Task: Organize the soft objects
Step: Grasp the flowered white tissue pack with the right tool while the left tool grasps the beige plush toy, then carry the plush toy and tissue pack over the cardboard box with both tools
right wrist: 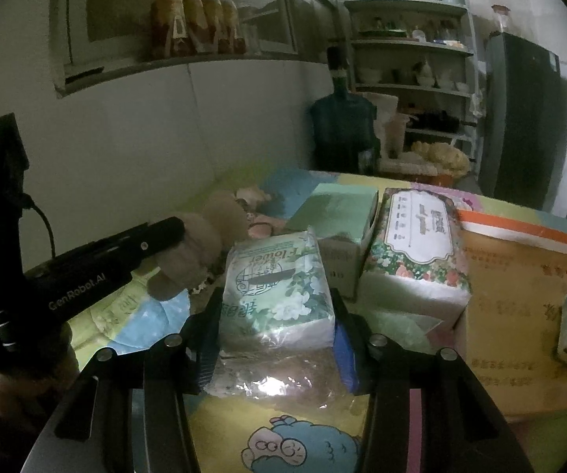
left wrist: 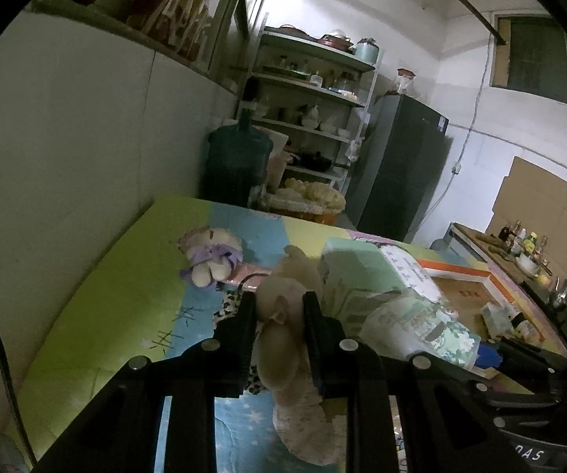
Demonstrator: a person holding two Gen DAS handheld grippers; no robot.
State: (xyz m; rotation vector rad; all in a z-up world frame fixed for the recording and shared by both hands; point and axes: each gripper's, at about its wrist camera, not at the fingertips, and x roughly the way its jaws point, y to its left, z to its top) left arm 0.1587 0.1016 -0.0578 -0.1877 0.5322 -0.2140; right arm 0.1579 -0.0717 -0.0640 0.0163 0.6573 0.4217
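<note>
On the colourful cartoon-print mat (left wrist: 98, 295), left of the green cardboard tissue box (right wrist: 338, 205), the left gripper (left wrist: 279, 311) clamps a beige plush toy (left wrist: 283, 339). Before that box, the right gripper (right wrist: 275, 315) squeezes 1 flower-printed plastic tissue pack (right wrist: 275, 287).

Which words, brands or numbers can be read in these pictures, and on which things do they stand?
"GenRobot.AI": on the side of the left claw, seen from the right wrist.
"lower", part of a word, upside down: on the tissue pack in the right claw.
"DAS": on black gear at the lower right edge of the left wrist view.
Floral tissue pack and cardboard box: print too blurred to read.
</note>
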